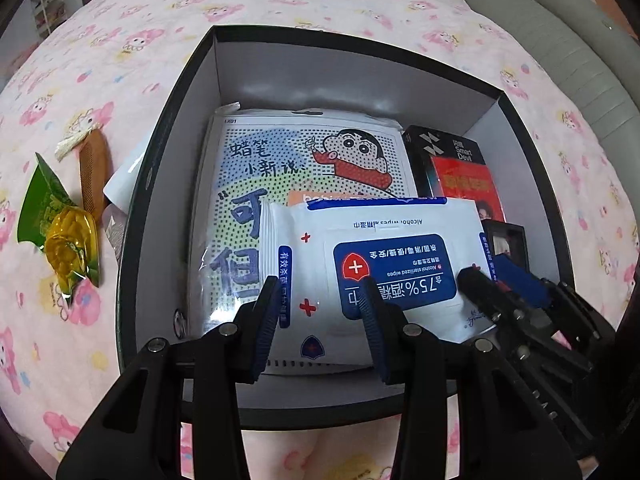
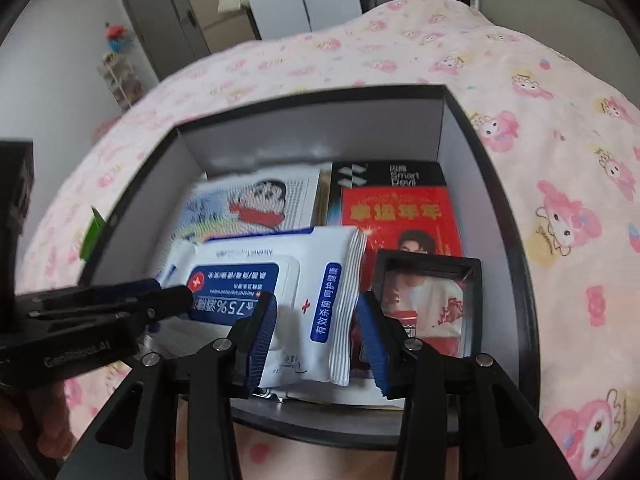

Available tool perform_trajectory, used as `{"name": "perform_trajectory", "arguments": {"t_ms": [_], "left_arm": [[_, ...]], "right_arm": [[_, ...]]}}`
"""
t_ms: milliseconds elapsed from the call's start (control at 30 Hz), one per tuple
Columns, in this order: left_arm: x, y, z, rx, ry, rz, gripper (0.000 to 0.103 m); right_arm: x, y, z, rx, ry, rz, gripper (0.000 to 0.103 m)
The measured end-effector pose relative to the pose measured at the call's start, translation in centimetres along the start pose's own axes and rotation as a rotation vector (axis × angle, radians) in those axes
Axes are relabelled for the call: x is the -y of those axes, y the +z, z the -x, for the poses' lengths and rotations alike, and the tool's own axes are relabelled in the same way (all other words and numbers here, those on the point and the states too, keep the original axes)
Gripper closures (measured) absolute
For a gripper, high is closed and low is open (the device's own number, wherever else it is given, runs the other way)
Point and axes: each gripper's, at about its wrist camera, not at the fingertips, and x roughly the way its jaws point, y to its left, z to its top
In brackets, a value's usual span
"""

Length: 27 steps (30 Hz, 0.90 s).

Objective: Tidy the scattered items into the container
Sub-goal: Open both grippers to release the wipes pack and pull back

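The box point(image 1: 176, 128), black outside and white inside, sits on the pink cartoon-print bed cover point(image 1: 120, 40) directly below both hand-held grippers. Inside it, ahead of the fingers, lie a cartoon sheet point(image 1: 288, 152), a red and black carton point(image 2: 396, 200), a pack of wipes point(image 1: 392, 240) and a small framed photo point(image 2: 424, 292). The left hand-held gripper point(image 1: 320, 312) hangs parted over the wipes, not pressing them. The right hand-held gripper point(image 2: 316, 332) straddles the pack's end, released. Left of the box lie a wooden comb point(image 1: 94, 176) and a green snack packet point(image 1: 60, 220).
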Motion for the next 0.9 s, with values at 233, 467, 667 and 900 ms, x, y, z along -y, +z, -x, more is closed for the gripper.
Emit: {"name": "perform_trajectory", "arguments": {"t_ms": [233,467,667,900], "left_arm": [[-0.8,-1.0,2.0,0.080,-0.101,0.002,0.062],[0.5,-3.3,5.9,0.160,-0.137,-0.053,0.061],[1.4,-6.1,9.8,0.213,-0.126,-0.112,0.060],[1.1,-9.6,13.8,0.260,-0.116,-0.146,0.059]], "right_arm": [[-1.0,-0.2,0.5,-0.010,0.052,0.037,0.061],[-2.6,-1.8,4.3,0.060,0.042,0.047,0.061],[-4.9,-3.5,7.5,0.077,0.064,0.072,0.060],[-6.2,-5.8,10.5,0.098,0.048,0.040,0.059]]}}
